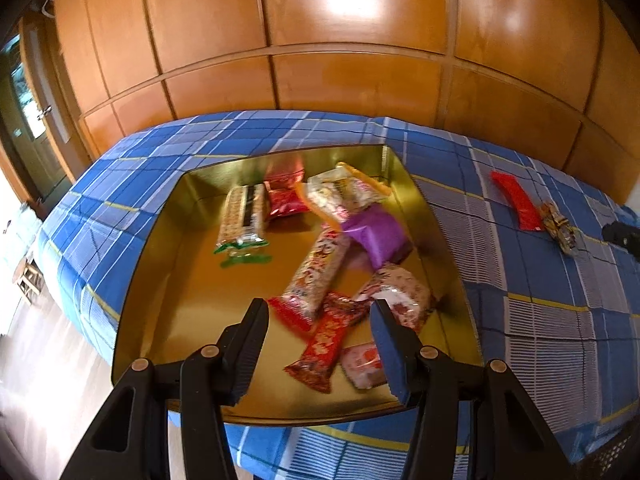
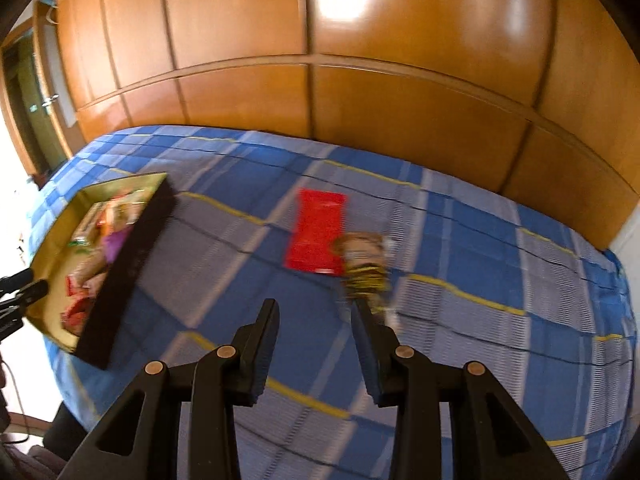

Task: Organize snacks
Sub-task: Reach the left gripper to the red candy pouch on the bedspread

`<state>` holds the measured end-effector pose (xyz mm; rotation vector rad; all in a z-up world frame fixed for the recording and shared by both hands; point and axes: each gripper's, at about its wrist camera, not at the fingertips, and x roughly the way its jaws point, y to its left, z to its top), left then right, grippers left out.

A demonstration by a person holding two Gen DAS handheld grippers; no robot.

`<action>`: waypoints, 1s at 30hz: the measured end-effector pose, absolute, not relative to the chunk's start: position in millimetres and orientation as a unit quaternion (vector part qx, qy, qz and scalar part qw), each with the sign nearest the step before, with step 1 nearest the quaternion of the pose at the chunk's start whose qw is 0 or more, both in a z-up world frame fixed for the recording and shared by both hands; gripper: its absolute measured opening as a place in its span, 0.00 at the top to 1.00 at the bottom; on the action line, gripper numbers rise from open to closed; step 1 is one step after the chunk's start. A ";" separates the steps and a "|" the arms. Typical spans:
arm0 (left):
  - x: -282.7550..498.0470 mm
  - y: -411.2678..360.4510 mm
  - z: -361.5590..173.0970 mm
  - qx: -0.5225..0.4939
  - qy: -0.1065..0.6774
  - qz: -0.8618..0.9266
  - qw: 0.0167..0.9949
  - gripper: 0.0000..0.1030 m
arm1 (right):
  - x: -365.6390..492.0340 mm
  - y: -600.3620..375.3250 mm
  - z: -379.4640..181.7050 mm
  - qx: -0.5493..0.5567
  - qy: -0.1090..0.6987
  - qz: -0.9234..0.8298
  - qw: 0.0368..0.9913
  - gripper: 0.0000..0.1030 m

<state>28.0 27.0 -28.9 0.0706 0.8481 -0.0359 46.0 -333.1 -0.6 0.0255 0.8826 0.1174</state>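
Observation:
A gold tin box (image 1: 168,280) sits on the blue checked cloth and holds several wrapped snacks, among them a purple pack (image 1: 376,232) and a red bar (image 1: 320,344). My left gripper (image 1: 318,310) hovers open above the box's near side, nothing between its fingers. In the right wrist view a flat red packet (image 2: 318,232) and a brown and gold wrapped snack (image 2: 366,264) lie together on the cloth. My right gripper (image 2: 314,308) hangs open just short of them, empty. The box (image 2: 128,256) shows at the left there.
A wooden panelled wall (image 1: 320,40) rises directly behind the cloth-covered surface (image 2: 480,240). A doorway (image 1: 28,120) and pale floor (image 1: 40,360) lie to the left. The other gripper's tip (image 1: 622,234) shows at the right edge of the left view.

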 end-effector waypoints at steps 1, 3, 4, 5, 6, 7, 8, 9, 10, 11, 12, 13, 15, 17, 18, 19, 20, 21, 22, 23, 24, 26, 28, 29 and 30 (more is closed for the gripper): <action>28.8 23.4 -28.4 0.037 0.412 -0.021 0.910 0.48 | 48.2 -340.8 -2.5 0.013 0.430 0.051 0.901 0.64; 30.9 14.7 -27.2 0.044 0.411 -0.029 0.910 0.48 | 53.9 -360.6 -8.6 0.020 0.437 0.038 0.898 0.64; 31.8 9.9 -26.4 0.048 0.411 -0.033 0.910 0.48 | 57.5 -372.7 -13.6 0.027 0.443 0.030 0.896 0.64; 33.0 4.3 -25.4 0.053 0.410 -0.038 0.910 0.48 | 60.3 -383.1 -18.6 0.035 0.448 0.021 0.893 0.64; 34.7 -1.2 -24.4 0.058 0.410 -0.044 0.909 0.48 | 62.7 -393.9 -23.9 0.044 0.452 0.010 0.891 0.64; 36.2 -7.0 -23.2 0.062 0.409 -0.050 0.909 0.48 | 64.8 -406.0 -30.0 0.057 0.455 -0.002 0.888 0.64; 38.3 -14.2 -21.7 0.066 0.409 -0.059 0.908 0.48 | 65.5 -415.1 -34.5 0.072 0.457 -0.010 0.886 0.64; 40.8 -21.1 -20.4 0.068 0.410 -0.067 0.907 0.48 | 65.7 -424.1 -39.3 0.091 0.460 -0.018 0.883 0.64; 42.9 -27.1 -19.4 0.069 0.412 -0.075 0.905 0.48 | 66.4 -433.7 -44.4 0.116 0.467 -0.030 0.876 0.64; 46.2 -35.5 -18.3 0.069 0.414 -0.086 0.903 0.48 | 67.6 -439.7 -46.9 0.135 0.474 -0.041 0.869 0.64; 48.9 -42.8 -17.6 0.069 0.416 -0.094 0.902 0.48 | 67.7 -444.5 -47.7 0.154 0.474 -0.046 0.866 0.64; 52.6 -52.2 -17.0 0.071 0.418 -0.104 0.900 0.48 | 68.1 -448.8 -47.3 0.171 0.470 -0.046 0.865 0.64; 60.5 -72.6 -17.1 0.076 0.423 -0.124 0.894 0.48 | 67.3 -452.4 -45.9 0.190 0.465 -0.045 0.863 0.64; 69.1 -95.2 -18.9 0.082 0.430 -0.145 0.888 0.48 | 66.6 -453.8 -46.1 0.205 0.468 -0.041 0.859 0.64; 73.3 -104.9 -20.7 0.083 0.435 -0.156 0.883 0.48 | 66.8 -453.9 -45.9 0.208 0.469 -0.040 0.857 0.64; 79.0 -114.6 -23.1 0.081 0.442 -0.164 0.878 0.48 | 66.7 -453.9 -46.0 0.214 0.471 -0.038 0.855 0.64; 87.1 -125.3 -26.6 0.075 0.455 -0.174 0.870 0.48 | 67.3 -453.8 -46.5 0.217 0.472 -0.035 0.854 0.64; 93.5 -133.0 -29.5 0.068 0.464 -0.179 0.865 0.48 | 67.8 -453.0 -46.4 0.219 0.472 -0.032 0.853 0.64; 101.3 -140.4 -32.4 0.063 0.472 -0.181 0.860 0.48 | 68.1 -451.2 -46.0 0.220 0.474 -0.028 0.852 0.64; 109.4 -148.8 -35.5 0.063 0.477 -0.182 0.858 0.48 | 68.7 -450.0 -45.9 0.221 0.474 -0.025 0.852 0.64; 116.9 -156.9 -38.9 0.068 0.479 -0.183 0.856 0.48 | 68.7 -448.2 -44.4 0.222 0.473 -0.019 0.852 0.64; 133.7 -173.7 -46.4 0.071 0.489 -0.183 0.850 0.48 | 69.3 -445.9 -42.2 0.222 0.471 -0.012 0.854 0.63; 151.6 -185.9 -53.1 0.063 0.501 -0.180 0.844 0.48 | 68.6 -443.2 -39.6 0.223 0.468 -0.005 0.855 0.61; 162.7 -191.7 -56.1 0.058 0.506 -0.176 0.843 0.46 | 68.3 -442.0 -38.7 0.223 0.468 -0.002 0.855 0.61; 169.9 -196.4 -57.8 0.054 0.506 -0.174 0.843 0.43 | 68.1 -440.4 -37.7 0.222 0.468 0.001 0.856 0.61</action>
